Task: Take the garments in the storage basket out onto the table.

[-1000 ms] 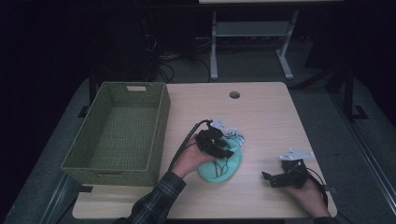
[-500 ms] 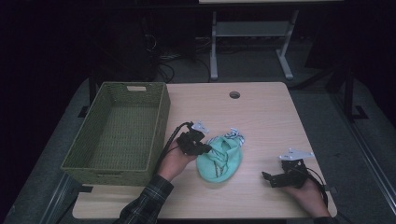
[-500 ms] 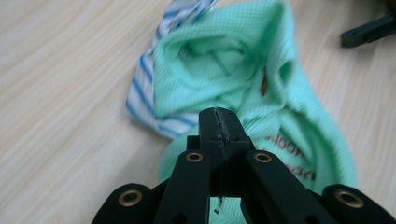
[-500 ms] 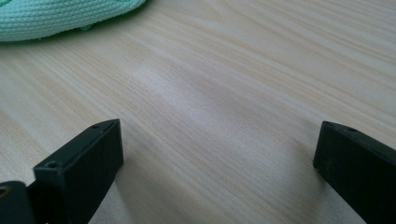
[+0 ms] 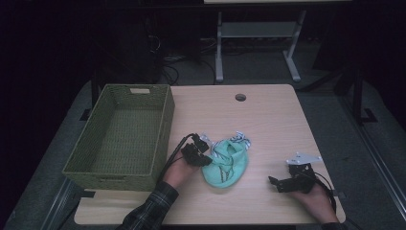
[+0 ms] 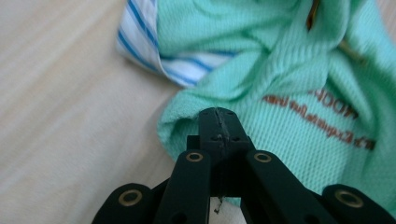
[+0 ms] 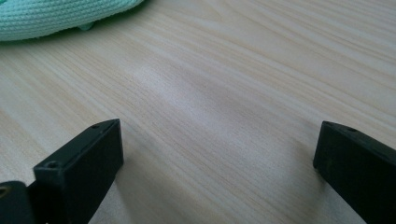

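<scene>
A mint-green knitted garment [image 5: 227,163] with a blue-and-white striped piece [image 5: 239,140] lies crumpled on the wooden table, near its middle. In the left gripper view the garment [image 6: 280,93] shows brown lettering and the striped piece [image 6: 154,51] sits at its far left. My left gripper [image 5: 203,158] rests at the garment's left edge. Its jaws are shut tip to tip [image 6: 217,122] against the green fold, and I see no cloth between the pads. My right gripper [image 5: 276,182] lies low on the table at the right, jaws open wide [image 7: 217,154] over bare wood, apart from the garment [image 7: 56,16].
A green woven basket [image 5: 163,139] stands at the table's left, close beside my left hand. A round cable hole [image 5: 240,97] sits near the table's far edge. Metal stand legs [image 5: 220,52] rise on the floor beyond the table.
My left gripper has come off the top of the garment, moving left and lower to its left edge, and its jaws have shut. The right gripper has not moved.
</scene>
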